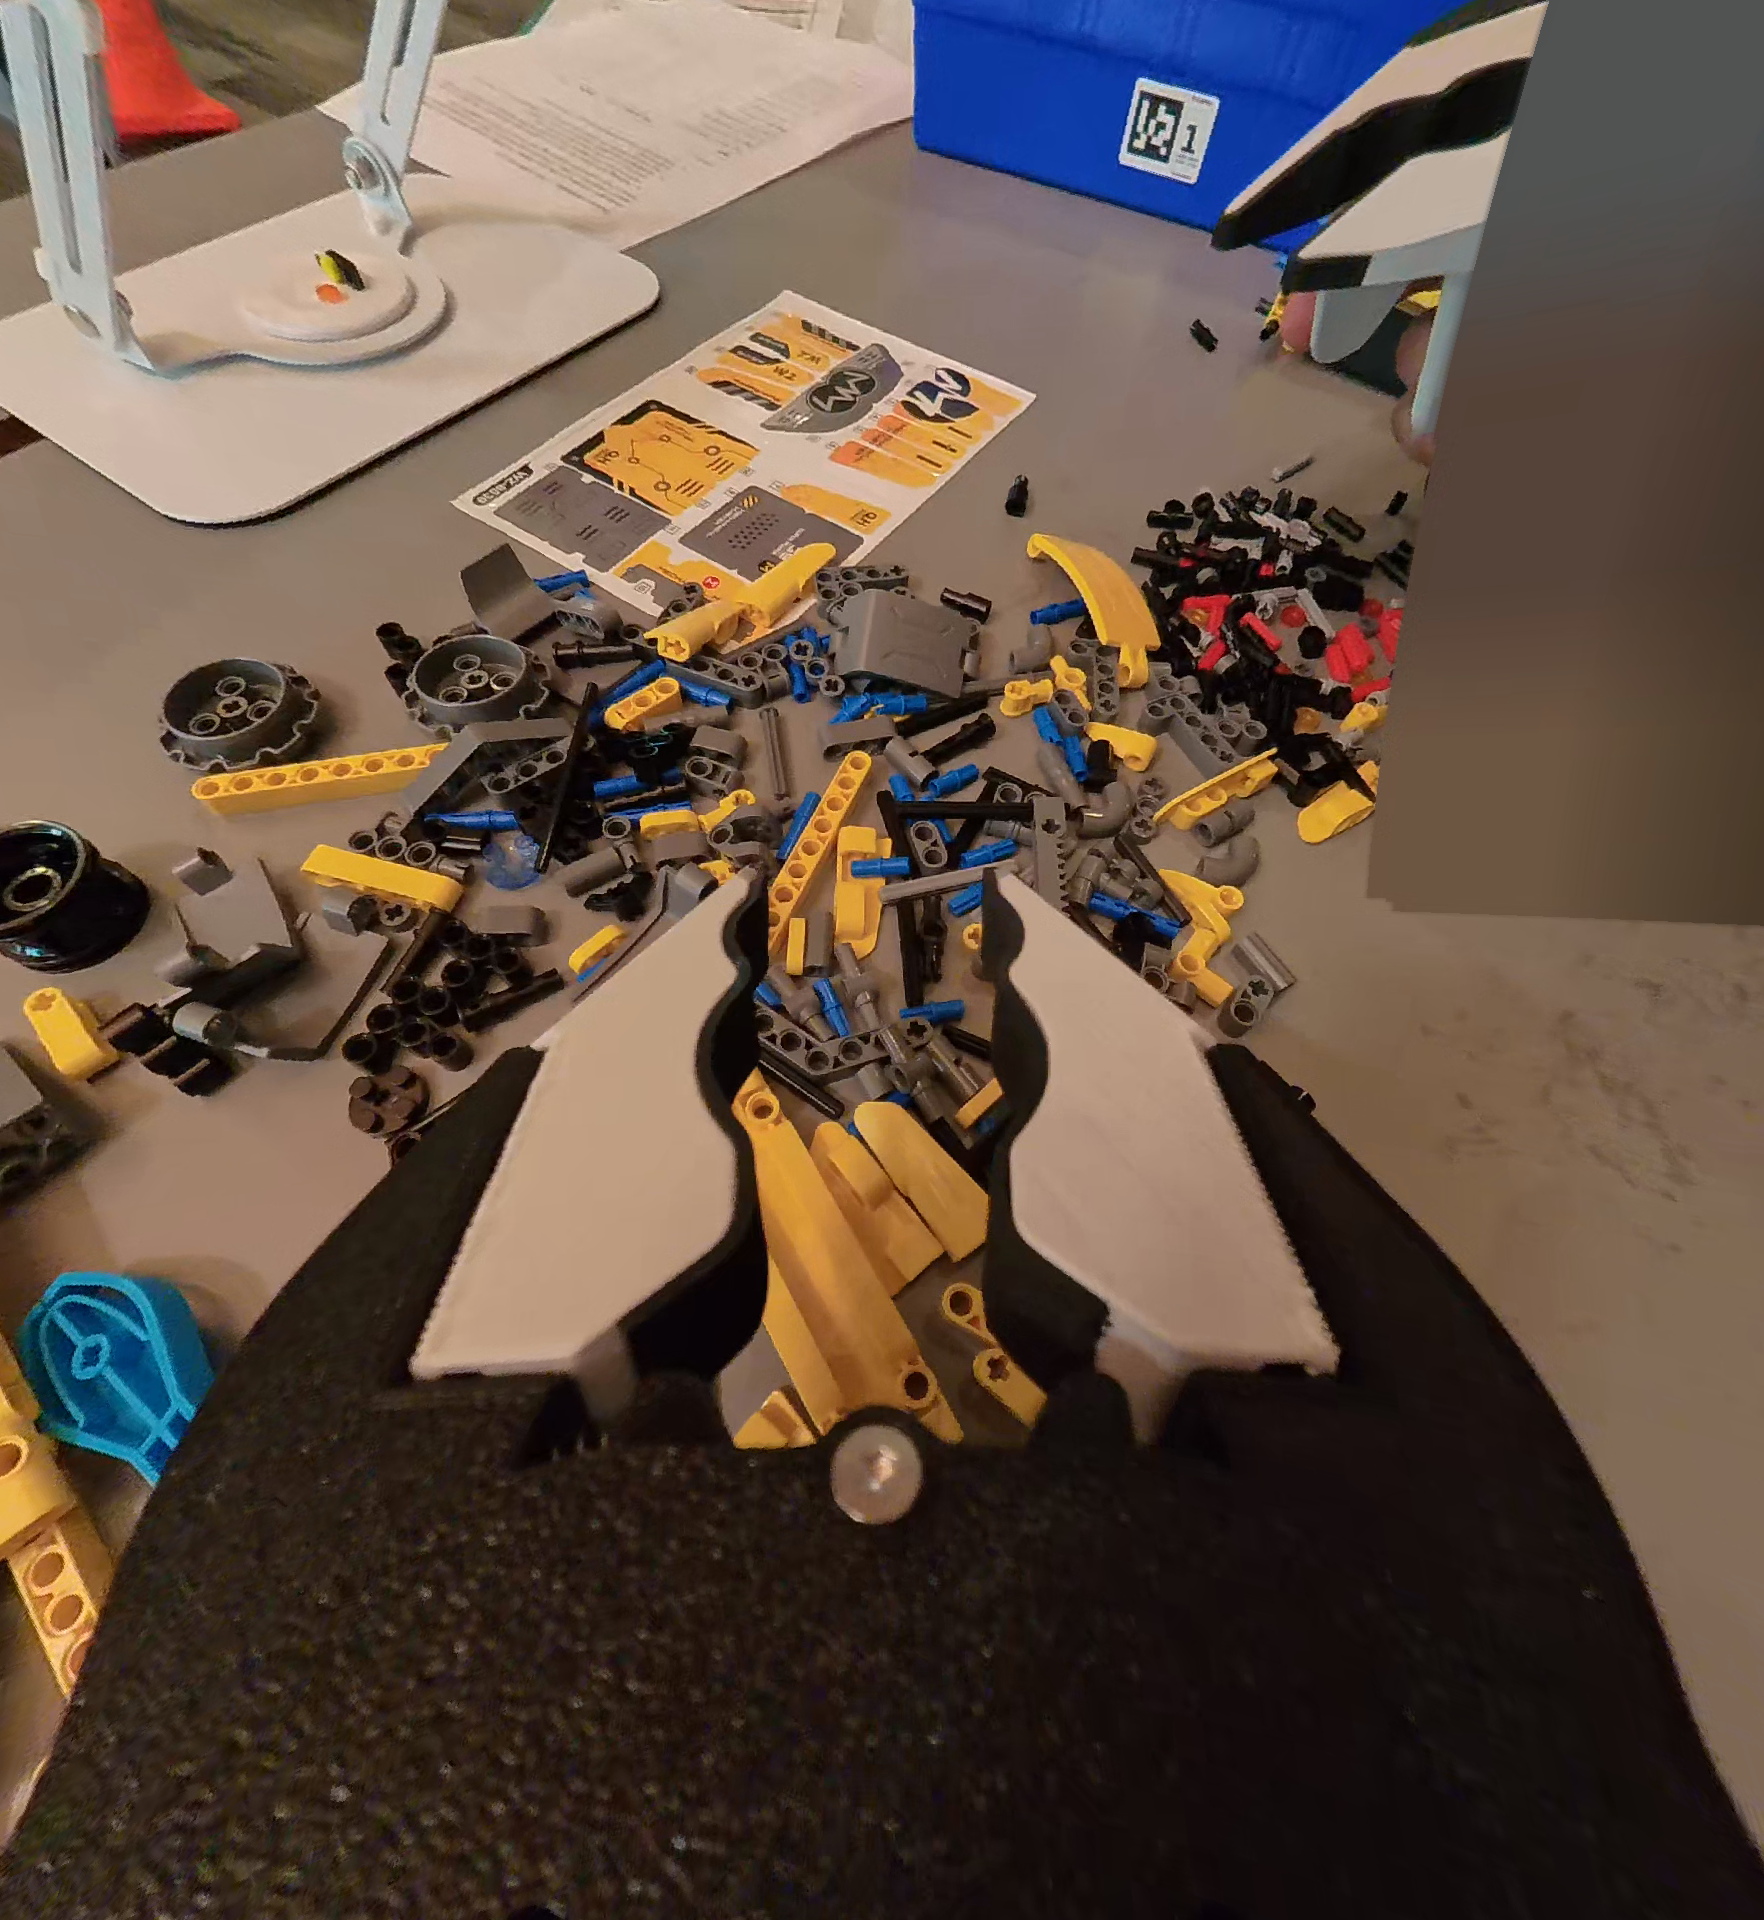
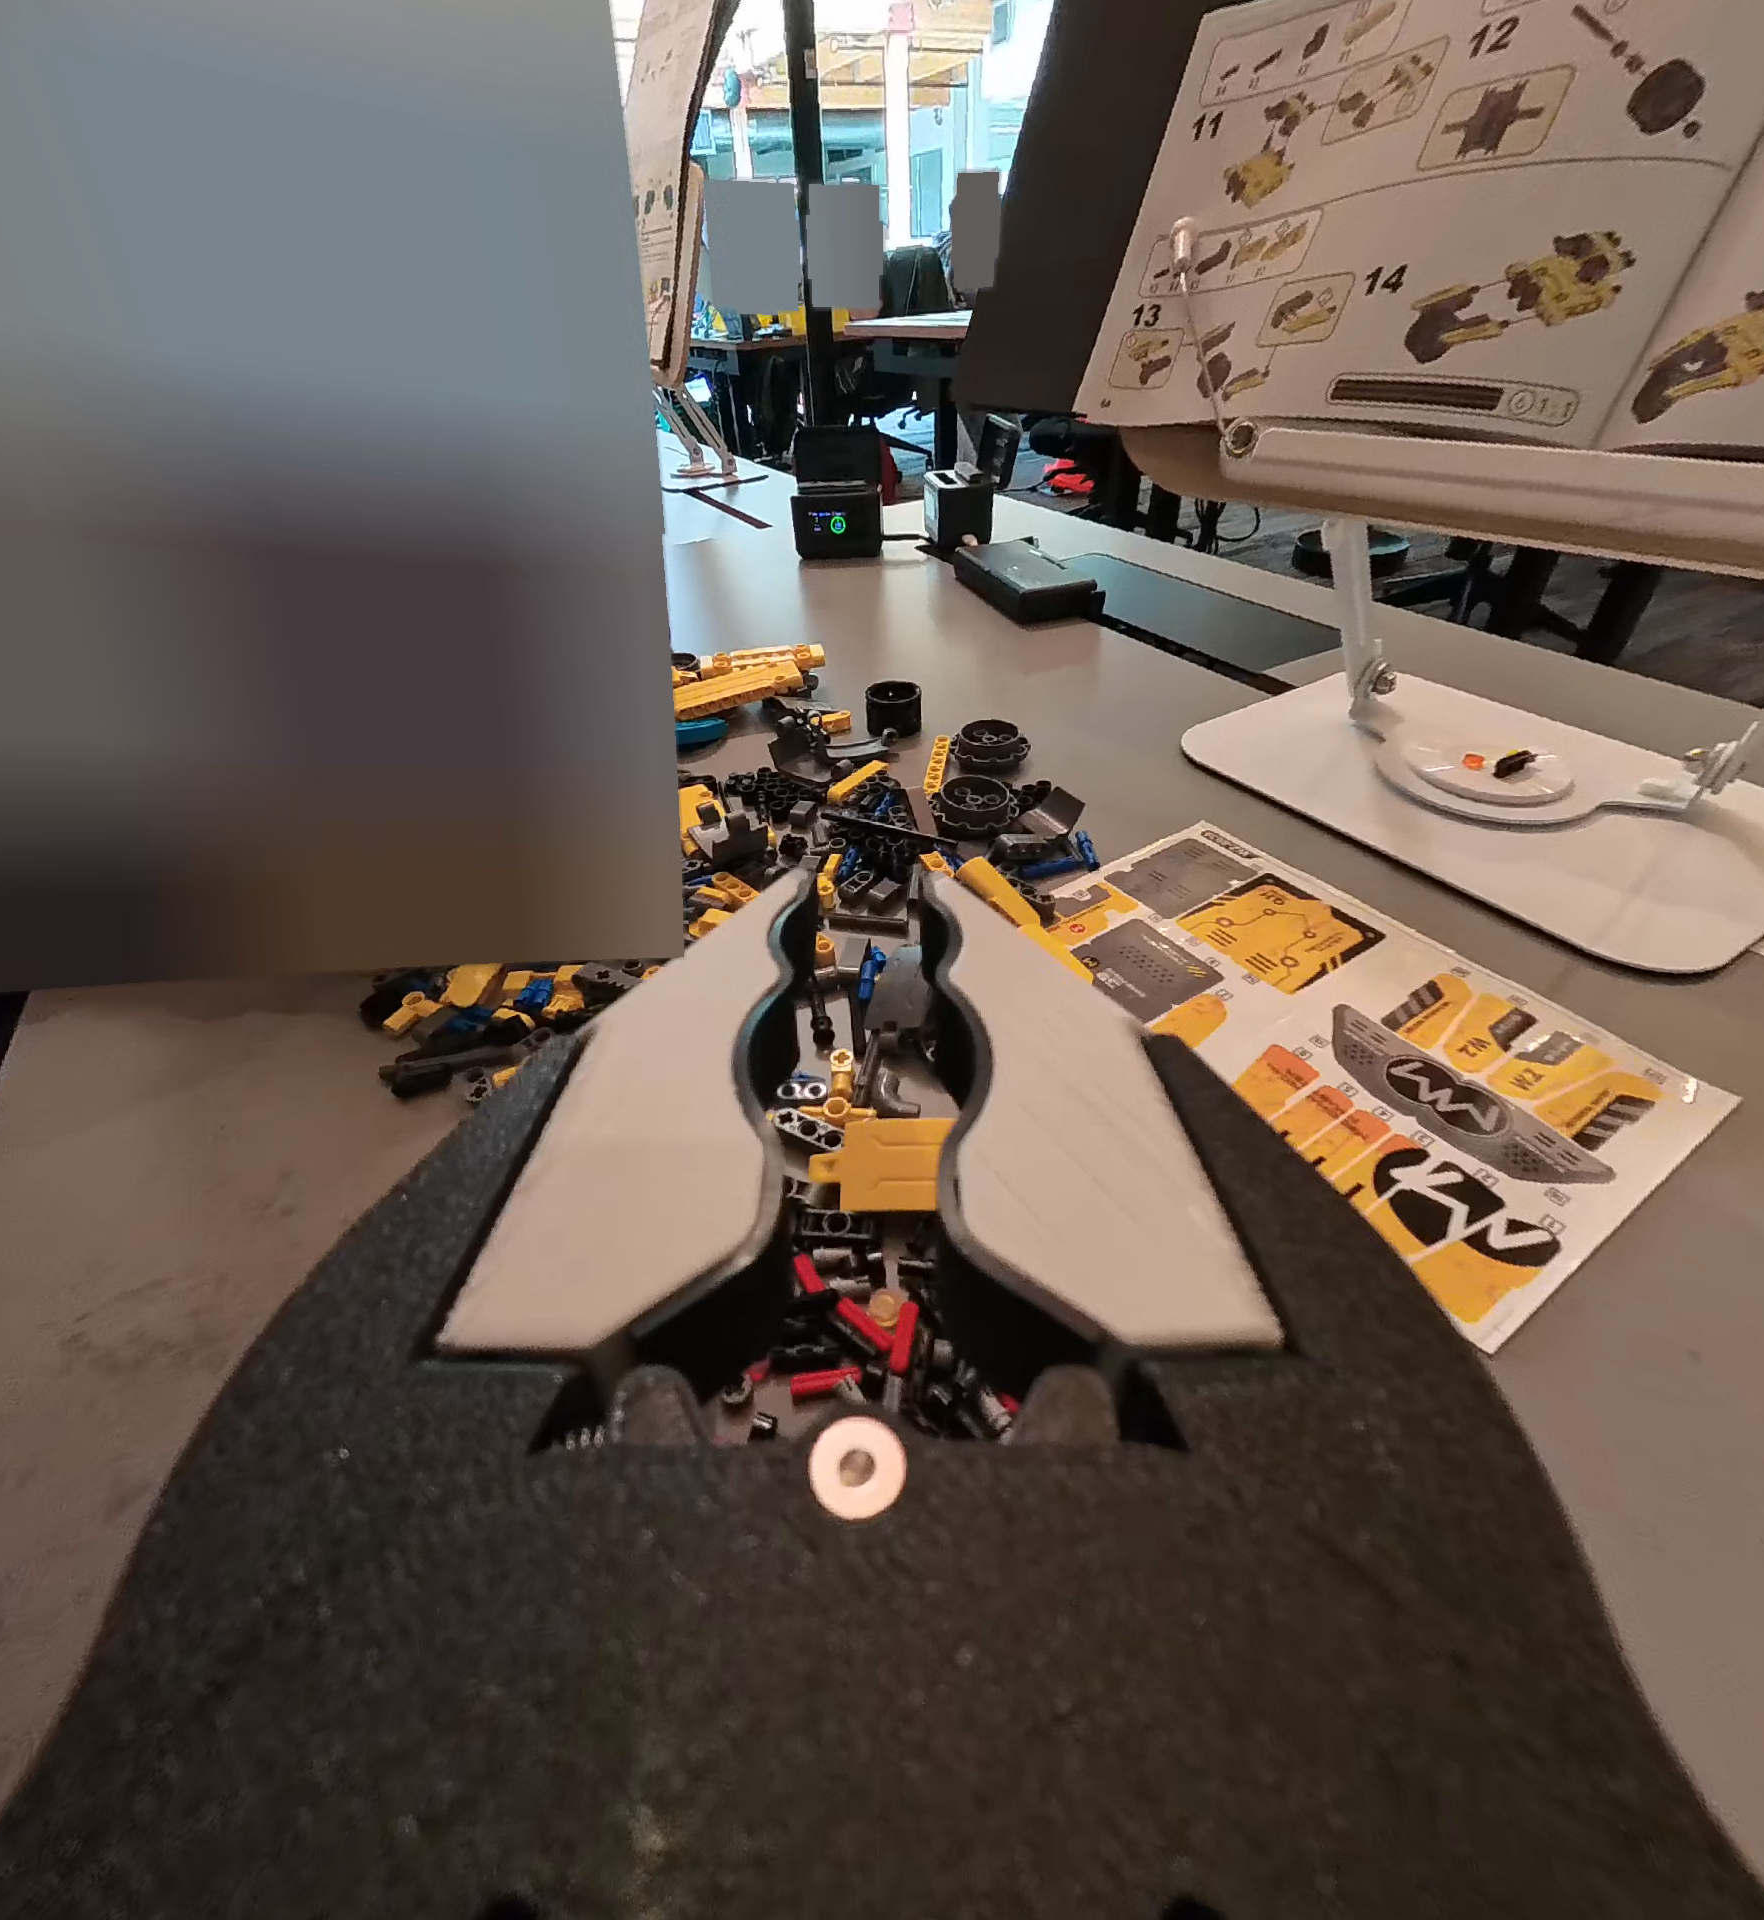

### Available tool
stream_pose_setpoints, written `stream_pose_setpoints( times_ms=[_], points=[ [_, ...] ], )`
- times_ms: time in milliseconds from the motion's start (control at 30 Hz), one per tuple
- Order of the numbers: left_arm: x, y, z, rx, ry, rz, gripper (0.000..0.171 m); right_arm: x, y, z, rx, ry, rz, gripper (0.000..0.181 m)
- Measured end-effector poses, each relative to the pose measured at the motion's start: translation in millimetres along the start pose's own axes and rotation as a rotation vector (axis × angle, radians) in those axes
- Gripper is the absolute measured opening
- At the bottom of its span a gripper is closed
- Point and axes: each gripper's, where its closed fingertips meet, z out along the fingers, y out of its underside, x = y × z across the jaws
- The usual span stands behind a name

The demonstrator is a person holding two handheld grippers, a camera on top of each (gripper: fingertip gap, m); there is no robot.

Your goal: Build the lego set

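My left gripper [image 1: 873, 894] is open and empty. It hovers low over a spread pile of yellow, grey, black and blue building-toy pieces [image 1: 805, 748], with long yellow beams [image 1: 816, 1247] under its fingers. My right gripper [image 2: 870, 888] is nearly closed, with a yellow ribbed panel [image 2: 888, 1164] wedged between the middle of its fingers. It is above small red and black pins [image 2: 857, 1320]. It also shows raised at the top right of the left wrist view [image 1: 1273, 229].
A sticker sheet [image 1: 753, 457] [image 2: 1377, 1091] lies beyond the pile. A white book stand [image 1: 286, 416] [image 2: 1584, 883] holds an open instruction booklet [image 2: 1429, 208]. There are also a blue bin [image 1: 1044, 94], grey wheels [image 1: 234, 712], a black rim [image 1: 31, 894] and a blue tool [image 1: 114, 1361]. The black rim [image 1: 31, 894] is about 15 cm from my left fingertips. It turns up in the right wrist view [image 2: 892, 702] as well.
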Motion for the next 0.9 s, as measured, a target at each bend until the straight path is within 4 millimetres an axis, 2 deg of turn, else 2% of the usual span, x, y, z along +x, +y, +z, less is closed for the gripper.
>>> stream_pose_setpoints(
  times_ms=[900],
  points=[
    [-7.6, -3.2, -2.9, 0.022, -0.048, 0.007, 0.04, -4.0, 0.6, 0.9, -0.002, -0.015, 0.0, 0.019]
  ],
)
